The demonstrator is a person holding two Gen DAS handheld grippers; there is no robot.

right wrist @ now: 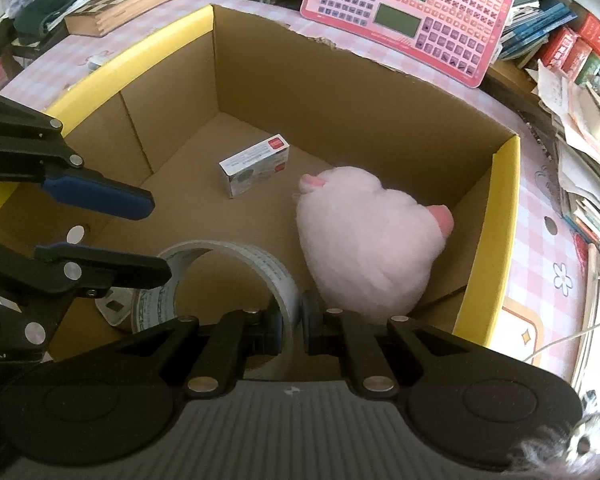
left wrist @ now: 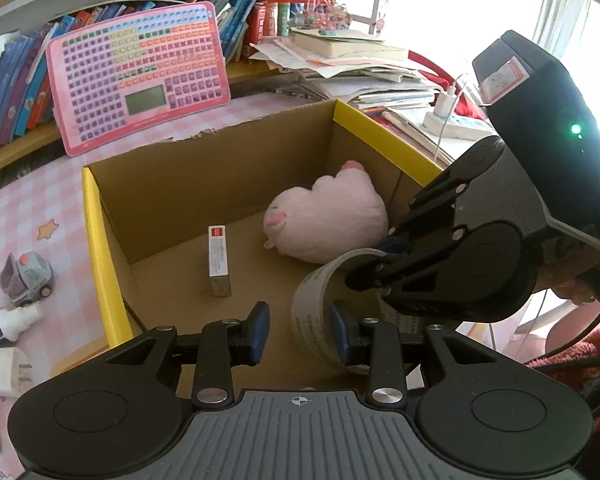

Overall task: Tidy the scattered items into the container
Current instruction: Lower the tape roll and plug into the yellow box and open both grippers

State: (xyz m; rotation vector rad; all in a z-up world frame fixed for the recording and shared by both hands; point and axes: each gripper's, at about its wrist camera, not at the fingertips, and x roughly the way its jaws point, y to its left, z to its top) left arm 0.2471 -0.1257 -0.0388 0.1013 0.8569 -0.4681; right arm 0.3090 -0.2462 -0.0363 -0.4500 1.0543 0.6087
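**Tape roll goes into half-filled box**

Tape roll (right wrist: pixel 236 280), pinched through its wall by the right gripper (right wrist: pixel 296 320), hangs low inside the cardboard box (right wrist: pixel 504 216), just ahead of the tool. The left gripper (left wrist: pixel 300 326) hovers beside it, fingers parted and empty. Farther in, a pink plush toy (right wrist: pixel 364 240) and a small carton (right wrist: pixel 256 164) already lie on the box floor. Beyond the left wall, a toy truck (left wrist: pixel 26 278), a white bottle (left wrist: pixel 16 320) and a plug adapter (left wrist: pixel 6 372) wait on the table, suggesting roughly half the job remains.
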